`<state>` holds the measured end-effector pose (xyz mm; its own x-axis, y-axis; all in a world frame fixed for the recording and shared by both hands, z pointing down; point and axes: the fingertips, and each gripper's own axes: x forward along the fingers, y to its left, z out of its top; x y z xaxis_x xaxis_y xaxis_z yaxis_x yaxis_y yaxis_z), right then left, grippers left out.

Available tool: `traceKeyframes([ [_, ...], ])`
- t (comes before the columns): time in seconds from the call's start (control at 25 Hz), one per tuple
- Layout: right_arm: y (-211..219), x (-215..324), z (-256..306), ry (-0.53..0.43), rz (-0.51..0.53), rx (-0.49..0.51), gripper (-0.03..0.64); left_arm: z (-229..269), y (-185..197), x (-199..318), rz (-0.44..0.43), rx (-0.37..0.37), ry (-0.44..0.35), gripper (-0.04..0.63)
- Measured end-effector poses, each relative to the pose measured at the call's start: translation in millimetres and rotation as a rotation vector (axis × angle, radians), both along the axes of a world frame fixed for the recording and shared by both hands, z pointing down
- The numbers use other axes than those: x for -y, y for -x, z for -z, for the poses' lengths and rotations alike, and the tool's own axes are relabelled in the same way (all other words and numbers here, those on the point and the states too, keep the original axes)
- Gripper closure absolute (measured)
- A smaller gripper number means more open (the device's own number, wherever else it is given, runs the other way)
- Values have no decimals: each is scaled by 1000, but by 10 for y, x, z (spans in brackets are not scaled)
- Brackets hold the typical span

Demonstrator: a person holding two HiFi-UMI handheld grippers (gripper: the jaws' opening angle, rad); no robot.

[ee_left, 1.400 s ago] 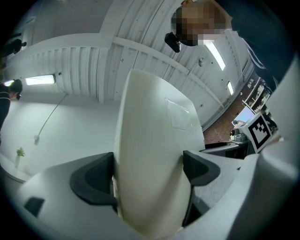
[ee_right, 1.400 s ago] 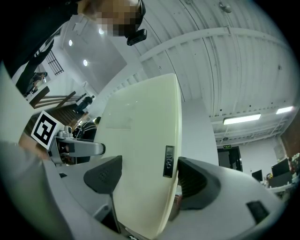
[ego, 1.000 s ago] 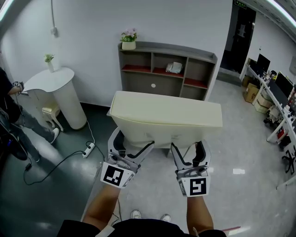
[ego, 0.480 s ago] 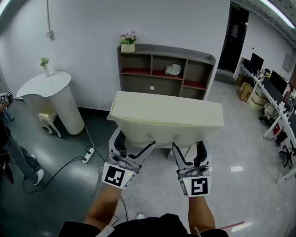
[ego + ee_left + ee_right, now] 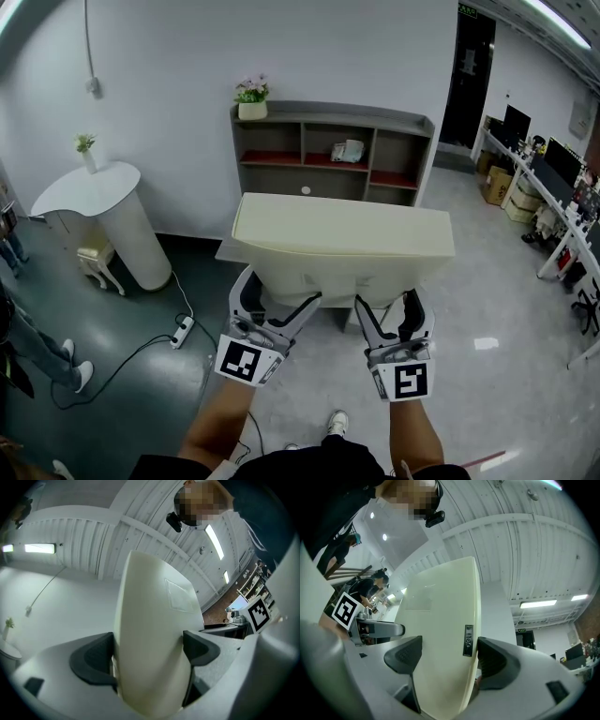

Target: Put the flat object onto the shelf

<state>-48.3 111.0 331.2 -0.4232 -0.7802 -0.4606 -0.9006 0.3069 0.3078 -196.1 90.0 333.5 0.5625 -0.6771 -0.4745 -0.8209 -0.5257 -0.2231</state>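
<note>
A wide cream flat panel (image 5: 342,239) is held up in front of me, tilted, its near edge low. My left gripper (image 5: 281,305) is shut on the panel's near left edge, and my right gripper (image 5: 384,309) is shut on its near right edge. In the left gripper view the cream panel (image 5: 152,639) fills the gap between the dark pads (image 5: 91,660). The right gripper view shows the panel (image 5: 440,639) clamped the same way, with a small black label (image 5: 468,640) on its edge. The grey shelf unit (image 5: 333,155) stands against the far wall, beyond the panel.
A flower pot (image 5: 250,98) sits on the shelf's top left, and a pale object (image 5: 345,151) lies in a middle compartment. A white round stand (image 5: 98,220) is at left, a power strip and cable (image 5: 183,330) on the floor. Desks (image 5: 553,202) line the right wall.
The view has shifted a little, so shelf and panel sit slightly lower in the frame. Both grippers keep their hold on the panel. A person at the left edge has moved further out of view.
</note>
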Motion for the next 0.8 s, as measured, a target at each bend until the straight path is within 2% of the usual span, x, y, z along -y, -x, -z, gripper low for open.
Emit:
traceKeyframes([
  [0.8, -858, 1152, 106, -16, 60, 7, 229, 97, -839, 1107, 25, -21, -11, 129],
])
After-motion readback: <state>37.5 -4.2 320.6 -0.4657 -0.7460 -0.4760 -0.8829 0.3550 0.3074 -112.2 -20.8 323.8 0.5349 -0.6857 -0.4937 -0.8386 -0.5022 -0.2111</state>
